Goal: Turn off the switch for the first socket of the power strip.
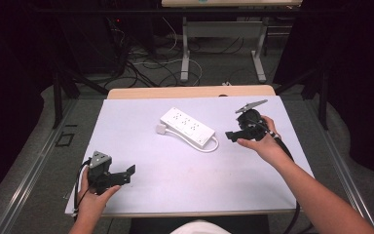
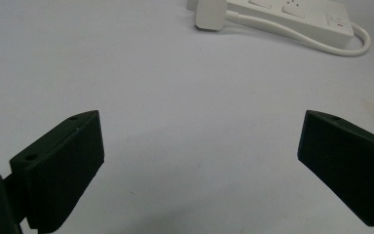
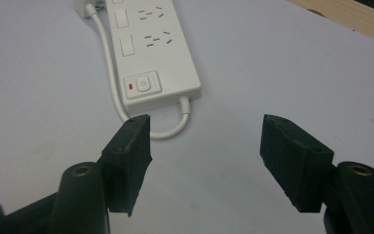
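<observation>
A white power strip (image 1: 187,126) lies diagonally in the middle of the white mat, its short cord looping at the near end and its plug (image 1: 161,128) resting by the far-left end. In the right gripper view the power strip (image 3: 148,53) shows its switch end and cord loop just beyond the jaws. My right gripper (image 1: 232,134) hovers to the right of the strip, open and empty; its jaws point toward the cord loop (image 3: 173,127). My left gripper (image 1: 129,173) rests near the front left of the mat, open and empty. From the left gripper view the plug (image 2: 211,14) and strip (image 2: 292,14) lie far ahead.
The white mat (image 1: 195,170) covers a wooden table (image 1: 190,92). Beyond the table stand a desk frame (image 1: 221,48) and tangled cables (image 1: 146,63) on the floor. Dark curtains flank both sides.
</observation>
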The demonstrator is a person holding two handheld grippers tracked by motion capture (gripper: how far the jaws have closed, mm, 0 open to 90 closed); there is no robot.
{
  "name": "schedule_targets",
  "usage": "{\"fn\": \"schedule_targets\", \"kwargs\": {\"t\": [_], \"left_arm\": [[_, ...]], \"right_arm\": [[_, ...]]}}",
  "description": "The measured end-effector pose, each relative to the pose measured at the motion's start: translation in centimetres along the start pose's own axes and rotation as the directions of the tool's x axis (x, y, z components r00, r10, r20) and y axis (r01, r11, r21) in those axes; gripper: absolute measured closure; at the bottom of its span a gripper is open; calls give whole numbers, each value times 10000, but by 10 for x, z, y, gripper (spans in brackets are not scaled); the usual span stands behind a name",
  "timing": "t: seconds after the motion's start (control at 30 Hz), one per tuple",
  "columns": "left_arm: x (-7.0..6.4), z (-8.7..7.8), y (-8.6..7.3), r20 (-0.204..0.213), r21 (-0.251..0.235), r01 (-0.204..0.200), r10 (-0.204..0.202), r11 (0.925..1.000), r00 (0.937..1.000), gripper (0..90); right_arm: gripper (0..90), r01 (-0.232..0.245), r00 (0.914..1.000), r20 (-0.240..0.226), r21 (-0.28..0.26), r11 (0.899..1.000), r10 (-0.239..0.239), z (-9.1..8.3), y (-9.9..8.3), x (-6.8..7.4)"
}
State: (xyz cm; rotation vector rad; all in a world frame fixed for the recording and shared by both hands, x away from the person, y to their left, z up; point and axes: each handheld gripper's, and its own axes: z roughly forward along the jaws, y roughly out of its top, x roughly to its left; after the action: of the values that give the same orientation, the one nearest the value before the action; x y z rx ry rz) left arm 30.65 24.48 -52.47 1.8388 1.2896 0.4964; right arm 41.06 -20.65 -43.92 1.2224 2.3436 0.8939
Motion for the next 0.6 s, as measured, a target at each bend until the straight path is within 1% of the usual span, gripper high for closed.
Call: {"fn": "schedule_targets", "kwargs": {"t": [0.1,0.17,0.23,0.27,0.3,0.33,0.4,0.43,0.47,0.5,0.57,0.6], "left_arm": [[0,0,0,11,10,1,-1,10000,10000,29],[0,0,0,17,21,5,-5,10000,10000,31],[0,0,0,19,27,8,-8,10000,10000,32],[0,0,0,21,26,8,-8,10000,10000,32],[0,0,0,22,25,4,-4,10000,10000,32],[0,0,0,26,27,2,-2,10000,10000,33],[0,0,0,28,30,8,-8,10000,10000,33],[0,0,0,31,38,7,-7,10000,10000,33],[0,0,0,28,34,7,-7,10000,10000,34],[0,0,0,30,33,9,-9,10000,10000,34],[0,0,0,29,37,7,-7,10000,10000,34],[0,0,0,26,37,11,-11,10000,10000,35]], "right_arm": [[357,-40,10000,-53,48,10000,40,2,3,0],[362,-219,9997,-100,98,9997,220,4,8,0],[368,-215,9997,-125,159,9996,217,4,10,0],[386,-266,9992,-278,167,9995,271,4,14,0],[386,-266,9992,-278,167,9995,271,4,14,0],[403,-387,9987,-338,183,9991,393,4,17,0],[416,-383,9986,-343,237,9990,391,4,19,-1],[426,-477,9981,-375,260,9985,486,5,21,0],[441,-396,9983,-415,340,9986,410,6,24,-2],[448,-495,9977,-448,332,9982,510,7,26,-1],[460,-404,9983,-405,389,9984,419,6,27,-2],[480,-464,9981,-386,358,9983,478,8,31,-2]]}}
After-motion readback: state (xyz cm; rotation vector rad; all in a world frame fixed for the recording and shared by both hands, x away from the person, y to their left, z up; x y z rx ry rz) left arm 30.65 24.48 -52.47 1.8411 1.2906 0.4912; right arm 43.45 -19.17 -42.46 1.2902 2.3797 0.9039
